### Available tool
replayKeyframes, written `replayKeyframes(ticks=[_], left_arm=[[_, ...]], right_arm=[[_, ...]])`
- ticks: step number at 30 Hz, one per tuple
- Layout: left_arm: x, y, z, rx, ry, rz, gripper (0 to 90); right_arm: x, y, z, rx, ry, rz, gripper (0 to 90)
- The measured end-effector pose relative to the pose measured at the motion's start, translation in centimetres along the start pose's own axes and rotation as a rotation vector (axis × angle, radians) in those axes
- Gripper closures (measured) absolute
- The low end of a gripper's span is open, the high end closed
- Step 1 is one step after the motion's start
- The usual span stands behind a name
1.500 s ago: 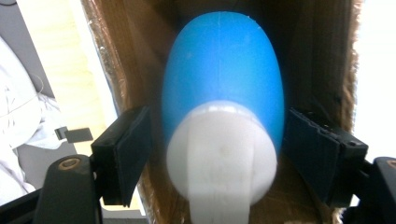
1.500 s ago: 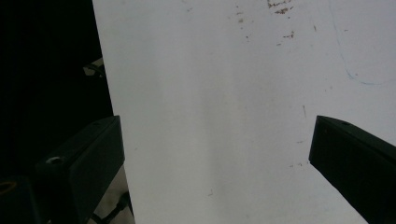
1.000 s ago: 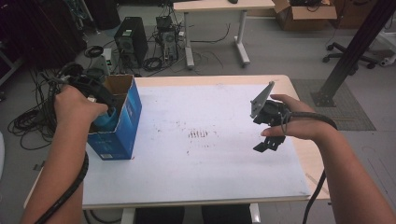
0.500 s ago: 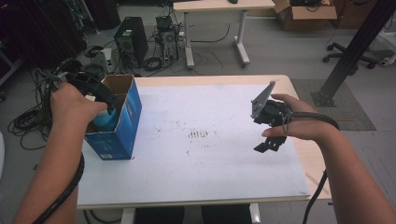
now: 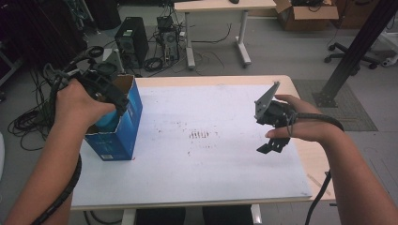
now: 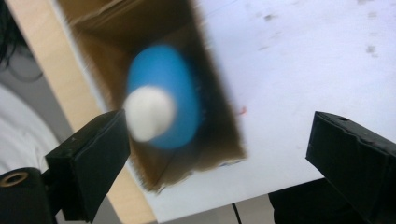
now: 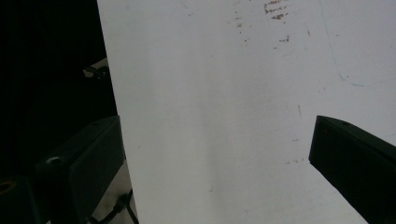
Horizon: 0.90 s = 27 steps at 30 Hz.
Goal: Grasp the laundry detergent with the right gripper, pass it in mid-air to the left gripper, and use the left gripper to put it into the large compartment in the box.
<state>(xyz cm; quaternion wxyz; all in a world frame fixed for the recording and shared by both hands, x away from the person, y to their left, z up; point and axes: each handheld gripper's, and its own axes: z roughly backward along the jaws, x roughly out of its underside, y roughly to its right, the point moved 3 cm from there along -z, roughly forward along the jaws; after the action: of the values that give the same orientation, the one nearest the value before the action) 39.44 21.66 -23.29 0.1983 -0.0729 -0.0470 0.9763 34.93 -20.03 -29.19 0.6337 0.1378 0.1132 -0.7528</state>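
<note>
box — brown cardboard, blue glossy print | table — matt white, scuffed

Open blue cardboard box upright at the counter's left edge; blue, white-capped bottle inside.

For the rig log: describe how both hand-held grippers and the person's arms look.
Both grippers, left gripper and right gripper, are black, with blocky two-piece jaws. The right carries a grey three-cornered plate. A black ribbed cable trails along each forearm. No sleeves show on the forearms.
</note>
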Motion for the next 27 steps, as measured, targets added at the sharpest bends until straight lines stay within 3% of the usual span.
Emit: replayKeyframes(ticks=[12, 17, 18, 22, 27], left_arm=[[-0.6, 4.9, 1.6, -0.009, 0.037, -0.259, 0.2], [-0.8, 7.1, 1.7, -0.007, 0.05, -0.412, 0.2], [-0.9, 7.6, 1.7, -0.014, 0.05, -0.463, 0.2], [-1.2, 9.3, 1.2, -0.007, 0.015, -0.6, 0.2], [-1.5, 10.5, 1.1, 0.027, 0.002, -0.686, 0.2]], right_arm=[[-0.2, -0.1, -0.3, -0.007, -0.012, 0.001, 3.4], [-0.4, -0.1, -0.3, -0.008, -0.021, 0.003, 3.3], [-0.4, -0.1, -0.2, -0.007, -0.025, 0.005, 3.3], [-0.5, -0.1, -0.1, -0.003, -0.045, 0.003, 3.3], [-0.4, -0.1, 0.2, 0.002, -0.058, 0.001, 3.3]])
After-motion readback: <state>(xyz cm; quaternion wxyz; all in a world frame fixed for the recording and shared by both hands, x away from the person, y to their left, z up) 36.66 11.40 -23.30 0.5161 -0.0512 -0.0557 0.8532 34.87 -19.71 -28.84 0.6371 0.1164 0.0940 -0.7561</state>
